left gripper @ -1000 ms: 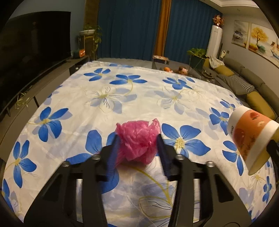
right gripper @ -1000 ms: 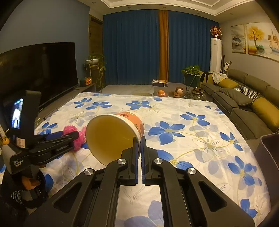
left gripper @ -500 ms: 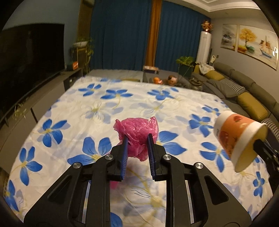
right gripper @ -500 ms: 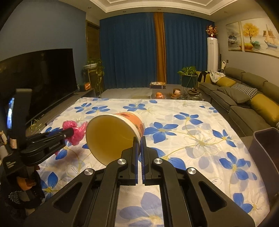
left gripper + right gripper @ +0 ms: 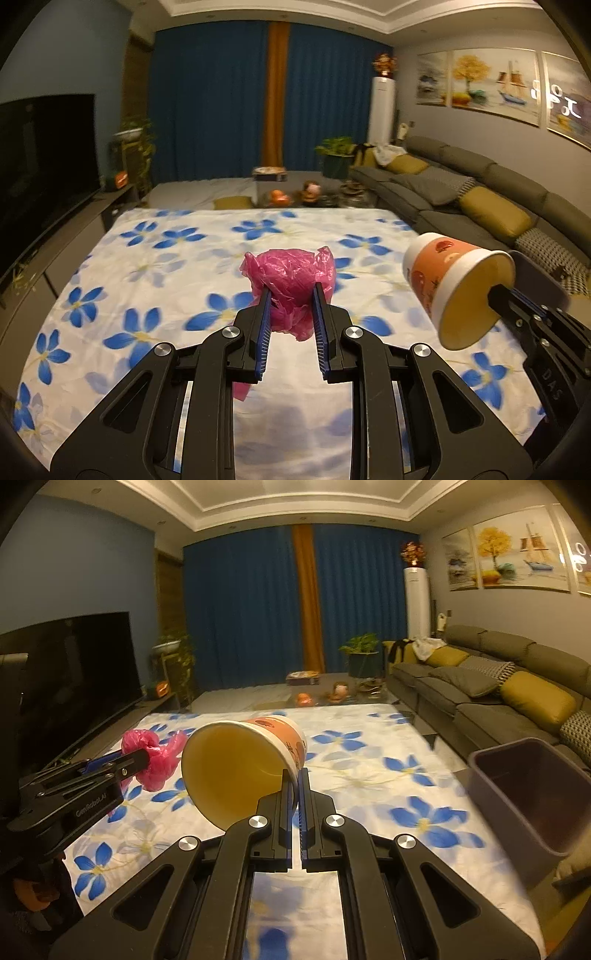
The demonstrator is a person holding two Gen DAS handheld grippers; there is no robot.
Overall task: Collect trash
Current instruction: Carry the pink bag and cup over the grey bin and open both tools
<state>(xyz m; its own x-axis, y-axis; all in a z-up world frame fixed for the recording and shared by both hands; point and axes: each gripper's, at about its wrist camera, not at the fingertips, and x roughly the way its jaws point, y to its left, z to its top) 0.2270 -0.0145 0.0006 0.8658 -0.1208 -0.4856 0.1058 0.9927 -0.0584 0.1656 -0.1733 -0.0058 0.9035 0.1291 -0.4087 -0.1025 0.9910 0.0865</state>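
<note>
My left gripper (image 5: pixel 290 295) is shut on a crumpled pink plastic bag (image 5: pixel 290 277) and holds it up above the flowered cloth (image 5: pixel 166 258). My right gripper (image 5: pixel 294 775) is shut on the rim of an orange and white paper cup (image 5: pixel 240 764), held on its side with the mouth toward the camera. The cup also shows in the left wrist view (image 5: pixel 454 288), and the bag in the right wrist view (image 5: pixel 151 757). A dark bin (image 5: pixel 532 786) stands at the right, beyond the cloth's edge.
A white cloth with blue flowers covers the floor. A TV (image 5: pixel 74 686) on a low stand runs along the left. A grey sofa (image 5: pixel 498 694) with yellow cushions lines the right. Plants and small items sit beyond the cloth's far edge.
My left gripper closed on the pink bag and lifted it off the cloth. Both grippers rose and tilted up; the bin came into the right wrist view.
</note>
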